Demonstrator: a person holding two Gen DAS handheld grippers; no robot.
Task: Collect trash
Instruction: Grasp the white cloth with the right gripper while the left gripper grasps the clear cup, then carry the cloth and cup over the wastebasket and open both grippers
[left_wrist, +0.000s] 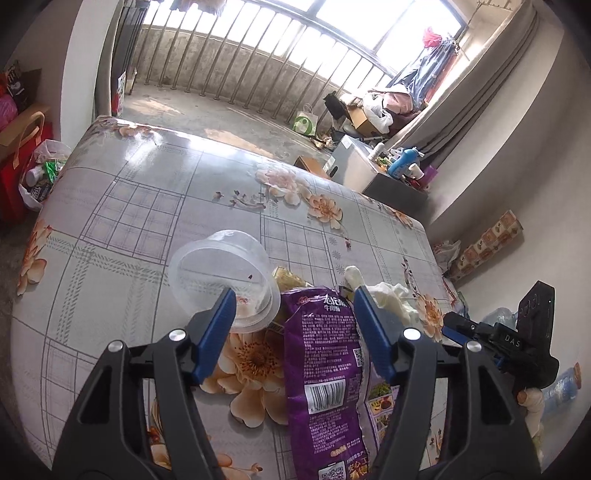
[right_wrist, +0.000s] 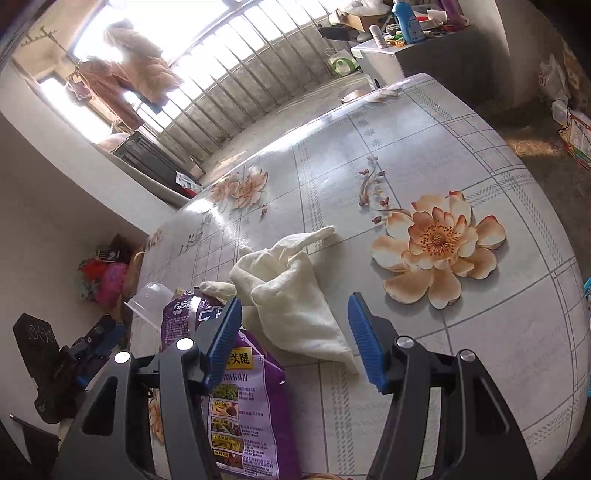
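Left gripper (left_wrist: 293, 314): we see its blue jaws standing apart over the table; the purple packet lies between them, and neither pad presses on it
Right gripper (right_wrist: 293, 323): we find its jaws apart too, gripping nothing; the near end of the white cloth lies between them
Purple packet (left_wrist: 325, 376): a crumpled noodle wrapper, flat on the table, nearest to us; we see it just beside the cloth
Clear plastic tub (left_wrist: 225, 273): tipped on its side just left of the packet, its open mouth turned towards us
White cloth (right_wrist: 284, 291): a rumpled rag lying past the packet, one twisted corner pointing away
Table (left_wrist: 140, 206): covered in a glossy flowered oilcloth with a grid pattern
Beyond: we make out a railed window (left_wrist: 280, 40) and a cluttered counter with a blue bottle (left_wrist: 404, 160)
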